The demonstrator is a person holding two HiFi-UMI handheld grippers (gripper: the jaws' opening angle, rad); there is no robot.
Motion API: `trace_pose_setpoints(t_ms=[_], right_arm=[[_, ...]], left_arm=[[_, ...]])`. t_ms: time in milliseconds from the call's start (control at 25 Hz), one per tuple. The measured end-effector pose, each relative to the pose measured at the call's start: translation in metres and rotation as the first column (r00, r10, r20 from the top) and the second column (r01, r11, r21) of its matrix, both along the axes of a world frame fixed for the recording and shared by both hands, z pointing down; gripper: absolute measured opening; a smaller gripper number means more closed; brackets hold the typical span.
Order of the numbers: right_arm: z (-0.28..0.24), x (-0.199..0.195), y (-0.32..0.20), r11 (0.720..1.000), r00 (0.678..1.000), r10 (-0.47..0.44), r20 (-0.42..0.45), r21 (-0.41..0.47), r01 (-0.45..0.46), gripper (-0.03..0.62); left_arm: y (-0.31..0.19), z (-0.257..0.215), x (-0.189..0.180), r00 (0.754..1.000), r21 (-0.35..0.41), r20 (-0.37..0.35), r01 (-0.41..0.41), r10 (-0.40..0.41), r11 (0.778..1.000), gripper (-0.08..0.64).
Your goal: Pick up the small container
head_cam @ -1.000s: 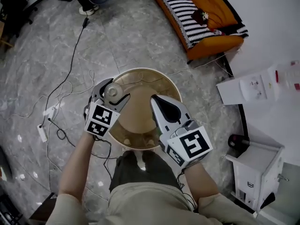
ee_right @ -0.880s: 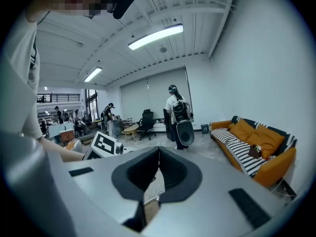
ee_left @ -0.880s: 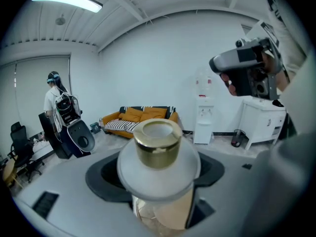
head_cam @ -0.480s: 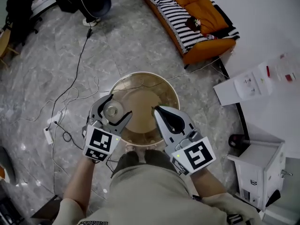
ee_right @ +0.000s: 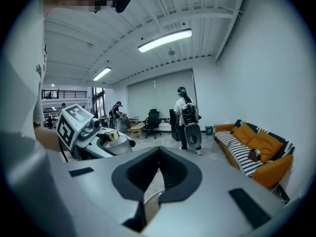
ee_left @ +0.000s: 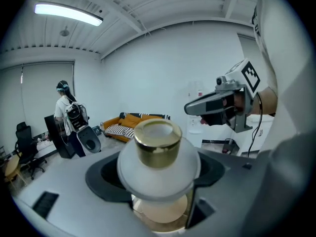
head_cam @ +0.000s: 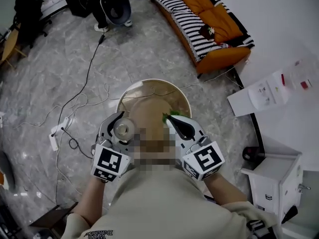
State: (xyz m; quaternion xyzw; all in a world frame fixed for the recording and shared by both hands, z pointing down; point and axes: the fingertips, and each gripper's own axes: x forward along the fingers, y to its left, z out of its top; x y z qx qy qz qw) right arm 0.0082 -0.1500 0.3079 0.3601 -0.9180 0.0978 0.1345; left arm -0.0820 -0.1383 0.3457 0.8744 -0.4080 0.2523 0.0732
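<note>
Holding the small container (head_cam: 123, 130) is the left gripper (head_cam: 121, 125), with its grey jaws closed around the body. It's a squat round jar, frosted white and kind of bulgy, topped by a shiny gold cylinder cap (ee_left: 158, 143). In the left gripper view the cap pokes up above the jaws and the milky body sits snug between the dark pads.

From the head view, the jar lines up over the near left part of a round table (head_cam: 149, 89), which has a smooth tan top and a glossy raised rim.

The right gripper (head_cam: 172, 119) is just to the right of it, over the near right side of the table. Its jaws are pressed together with nothing between them. In the right gripper view the black pads meet in a pointed V shape. There's a bit of green right by its tip, but I can't tell what it is.

The floor (head_cam: 60, 73) is polished grey marble with thin cables snaking over it. Far right there's an orange sofa (head_cam: 219, 19) with a black and white striped throw. A boxy white cabinet (head_cam: 273, 180) stands at the near right.
</note>
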Motion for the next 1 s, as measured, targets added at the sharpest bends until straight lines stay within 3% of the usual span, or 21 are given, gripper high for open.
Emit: trace_pose_setpoints(t_ms=[240, 720, 1000], right_arm=[[-0.006, -0.007, 0.012, 0.997, 0.997, -0.042, -0.058, 0.056, 0.046, -0.005], [-0.010, -0.012, 0.022, 0.994, 0.995, -0.088, -0.043, 0.065, 0.091, -0.005], [-0.021, -0.013, 0.021, 0.993, 0.997, -0.072, -0.024, 0.087, 0.074, -0.005]], left_arm=[[0.019, -0.001, -0.007, 1.000, -0.009, -0.006, 0.028, -0.028, 1.000, 0.333], [0.020, -0.013, -0.009, 0.997, -0.005, -0.020, 0.068, -0.068, 0.998, 0.333], [0.023, -0.020, -0.012, 0.998, 0.010, -0.005, 0.070, -0.070, 0.997, 0.333]])
